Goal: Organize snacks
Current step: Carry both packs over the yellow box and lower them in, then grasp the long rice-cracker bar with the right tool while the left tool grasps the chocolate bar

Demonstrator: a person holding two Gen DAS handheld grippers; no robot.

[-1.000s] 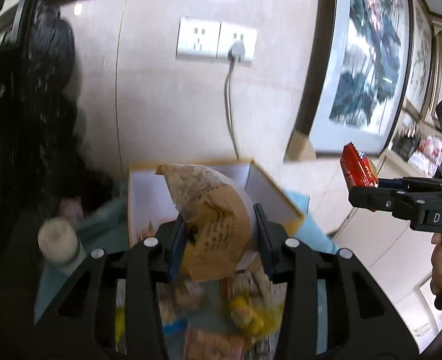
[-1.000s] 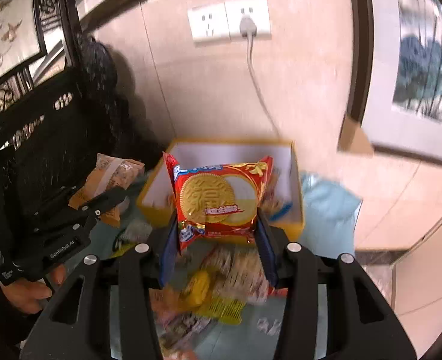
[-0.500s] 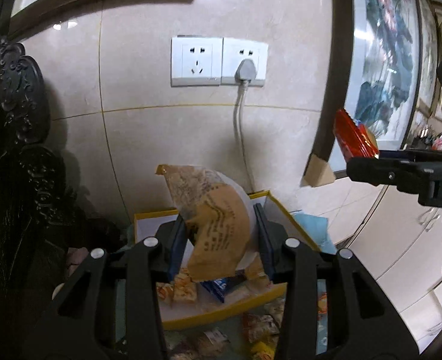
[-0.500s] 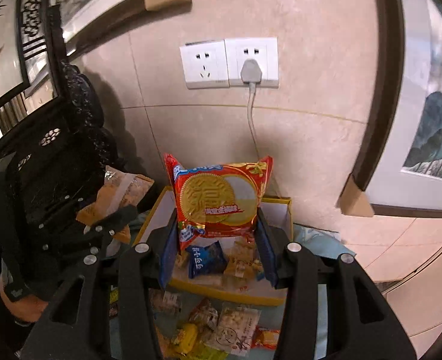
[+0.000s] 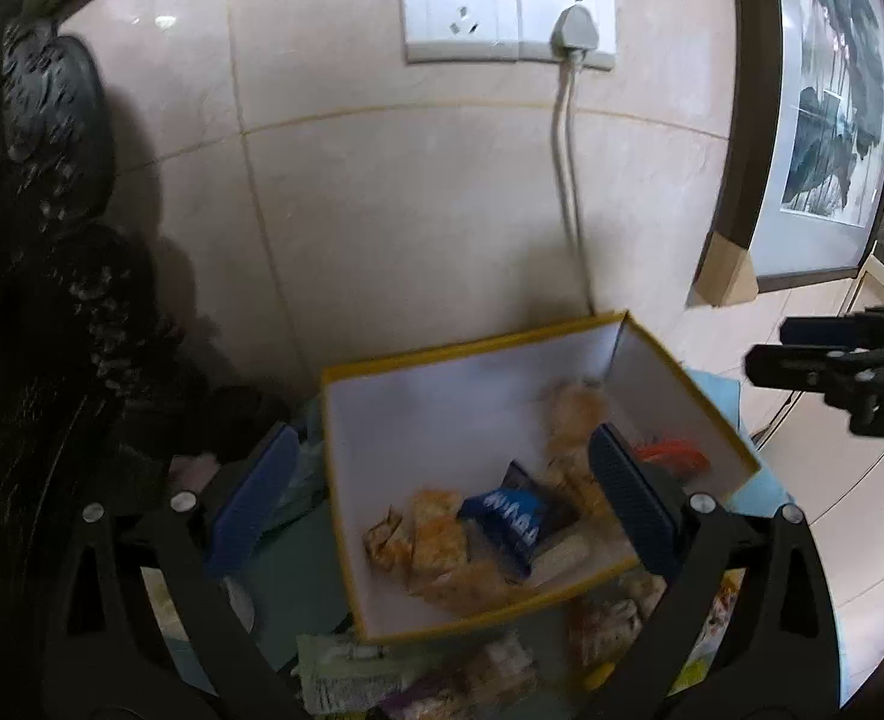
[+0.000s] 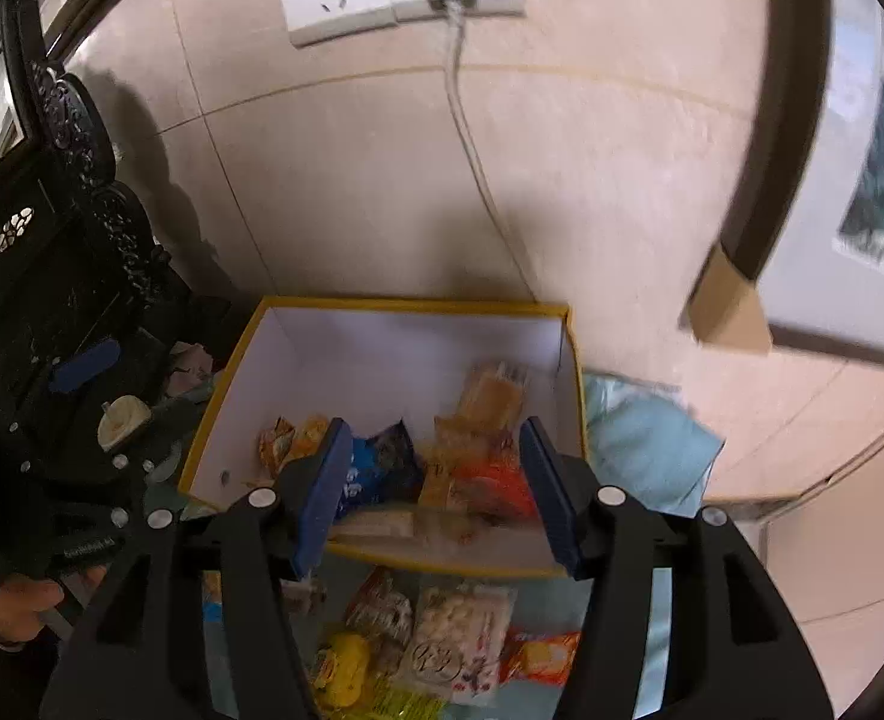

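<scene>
Your left gripper (image 5: 442, 495) has just been opening and now gapes wide over the left part of the yellow-edged box (image 5: 691, 387) with nothing between its pads, the brown packet (image 5: 574, 420) it let go lying blurred against the box's right wall. Your right gripper (image 6: 433, 489) has also just been opening, its pads clear of the red packet (image 6: 496, 486) lying below them in the box's right front corner. More snacks (image 6: 454, 630) lie loose on the table before the box's front edge, so swinging either gripper back low could, I think, catch that rim and shove the light box.
</scene>
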